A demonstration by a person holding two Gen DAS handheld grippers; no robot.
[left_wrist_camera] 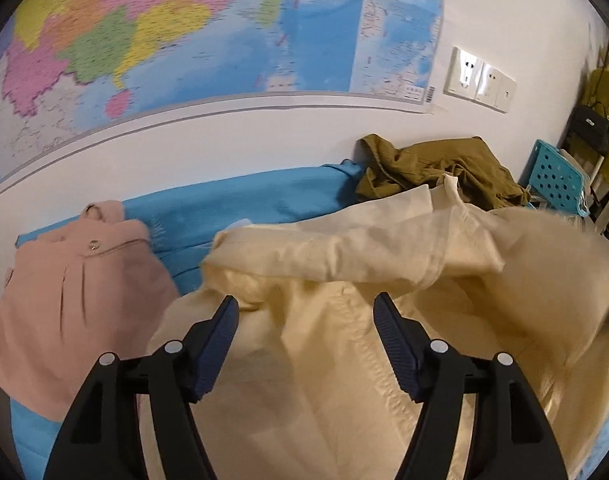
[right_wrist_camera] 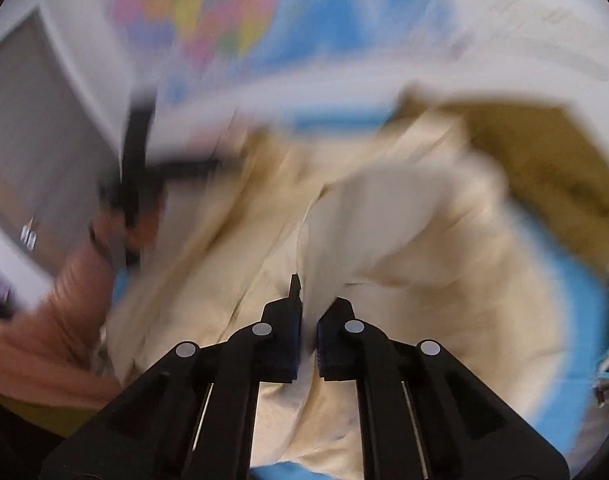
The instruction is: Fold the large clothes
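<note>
A large cream coat (left_wrist_camera: 344,240) lies rumpled on a blue bedsheet (left_wrist_camera: 244,204), one sleeve folded across its body. My left gripper (left_wrist_camera: 306,304) hovers just above the coat near its zip seam; it is open, with nothing between its blue pads. In the blurred right wrist view, the right gripper (right_wrist_camera: 314,308) is shut on a pinched fold of the cream coat (right_wrist_camera: 424,240), which rises pale from between its pads. A dark shape at the left of that view looks like the other gripper (right_wrist_camera: 136,168).
A pink garment (left_wrist_camera: 64,280) lies folded at the left on the sheet. An olive garment (left_wrist_camera: 436,168) is heaped against the wall behind the coat. A map (left_wrist_camera: 184,32) and wall sockets (left_wrist_camera: 480,80) hang above. A teal perforated crate (left_wrist_camera: 556,176) stands far right.
</note>
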